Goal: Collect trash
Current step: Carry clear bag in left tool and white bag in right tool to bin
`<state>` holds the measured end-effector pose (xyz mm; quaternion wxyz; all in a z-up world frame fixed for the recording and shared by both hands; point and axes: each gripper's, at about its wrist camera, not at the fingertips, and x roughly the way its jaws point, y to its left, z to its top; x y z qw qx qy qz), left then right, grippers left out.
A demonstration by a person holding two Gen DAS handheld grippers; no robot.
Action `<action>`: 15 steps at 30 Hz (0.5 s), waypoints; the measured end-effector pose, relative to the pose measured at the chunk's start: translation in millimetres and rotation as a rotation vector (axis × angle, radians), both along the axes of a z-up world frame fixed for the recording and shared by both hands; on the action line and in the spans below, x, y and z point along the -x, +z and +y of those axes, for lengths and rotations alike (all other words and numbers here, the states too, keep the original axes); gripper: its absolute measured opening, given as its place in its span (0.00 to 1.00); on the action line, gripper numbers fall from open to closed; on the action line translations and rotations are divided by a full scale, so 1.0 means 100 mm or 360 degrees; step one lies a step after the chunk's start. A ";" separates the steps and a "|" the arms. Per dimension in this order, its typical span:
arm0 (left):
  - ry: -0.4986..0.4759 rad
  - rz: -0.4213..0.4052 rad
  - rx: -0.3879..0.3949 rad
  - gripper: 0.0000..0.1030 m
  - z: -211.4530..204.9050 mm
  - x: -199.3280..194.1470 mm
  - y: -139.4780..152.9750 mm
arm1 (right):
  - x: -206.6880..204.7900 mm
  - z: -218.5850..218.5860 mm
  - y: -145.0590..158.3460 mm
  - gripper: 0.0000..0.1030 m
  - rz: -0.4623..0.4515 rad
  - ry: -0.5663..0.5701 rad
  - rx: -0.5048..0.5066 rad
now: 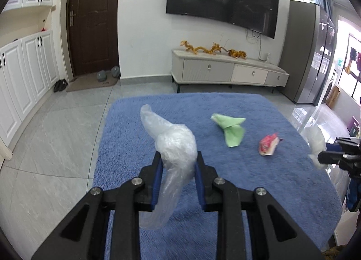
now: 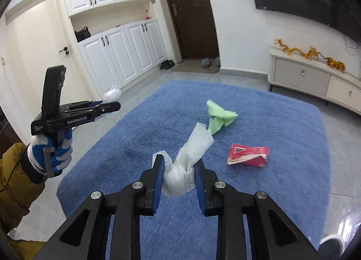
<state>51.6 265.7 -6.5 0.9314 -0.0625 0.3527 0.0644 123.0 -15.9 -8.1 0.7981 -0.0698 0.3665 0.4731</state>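
Blue shag rug [image 1: 225,181] covers the tiled floor [image 1: 56,147] of a living room, carrying two scraps of litter. A crumpled green paper [image 1: 229,130] lies toward the rug's far edge, near the middle; a flattened red packet [image 1: 268,146] lies beside it, closer to the right edge. The left tongs [image 1: 178,158] pinch a crumpled clear plastic bag [image 1: 173,147], held clear above the rug's left half. The right tongs [image 2: 178,167] are pressed together on a wadded white paper towel [image 2: 187,165], its loose end sticking up over the rug's middle. A gloved hand [image 2: 53,149] grips the left tool's handle. No bin or other container shows in either view.
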 end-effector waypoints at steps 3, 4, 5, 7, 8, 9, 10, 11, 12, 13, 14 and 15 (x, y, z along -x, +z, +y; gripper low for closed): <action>-0.0029 -0.0040 -0.0027 0.24 -0.16 0.12 0.15 | 0.12 -0.21 0.15 0.24 -0.0055 -0.0056 -0.0040; -0.0041 -0.0058 -0.0035 0.24 -0.22 0.16 0.21 | 0.16 -0.27 0.19 0.24 -0.0072 -0.0070 -0.0048; -0.0053 -0.0071 -0.0040 0.24 -0.23 0.18 0.25 | 0.20 -0.36 0.27 0.24 -0.0099 -0.0096 -0.0065; -0.0081 -0.0107 -0.0053 0.24 -0.35 0.24 0.35 | 0.27 -0.52 0.40 0.24 -0.0150 -0.0139 -0.0087; -0.0099 -0.0129 -0.0058 0.24 -0.41 0.26 0.41 | 0.30 -0.60 0.45 0.24 -0.0171 -0.0160 -0.0097; -0.0116 -0.0149 -0.0060 0.24 -0.46 0.27 0.47 | 0.33 -0.71 0.53 0.24 -0.0200 -0.0191 -0.0110; -0.0133 -0.0166 -0.0060 0.24 -0.51 0.27 0.52 | 0.35 -0.81 0.61 0.24 -0.0227 -0.0222 -0.0120; -0.0157 -0.0185 -0.0061 0.24 -0.58 0.27 0.57 | 0.37 -0.90 0.66 0.24 -0.0246 -0.0247 -0.0129; -0.0188 -0.0206 -0.0063 0.24 -0.67 0.26 0.63 | 0.38 -1.00 0.71 0.24 -0.0265 -0.0276 -0.0137; -0.0211 -0.0219 -0.0064 0.24 -0.73 0.24 0.66 | 0.40 -1.13 0.78 0.24 -0.0291 -0.0324 -0.0144; -0.0245 -0.0235 -0.0064 0.24 -0.83 0.21 0.70 | 0.41 -1.25 0.82 0.24 -0.0307 -0.0365 -0.0149; -0.0278 -0.0249 -0.0061 0.24 -0.92 0.18 0.73 | 0.42 -1.32 0.85 0.24 -0.0315 -0.0394 -0.0152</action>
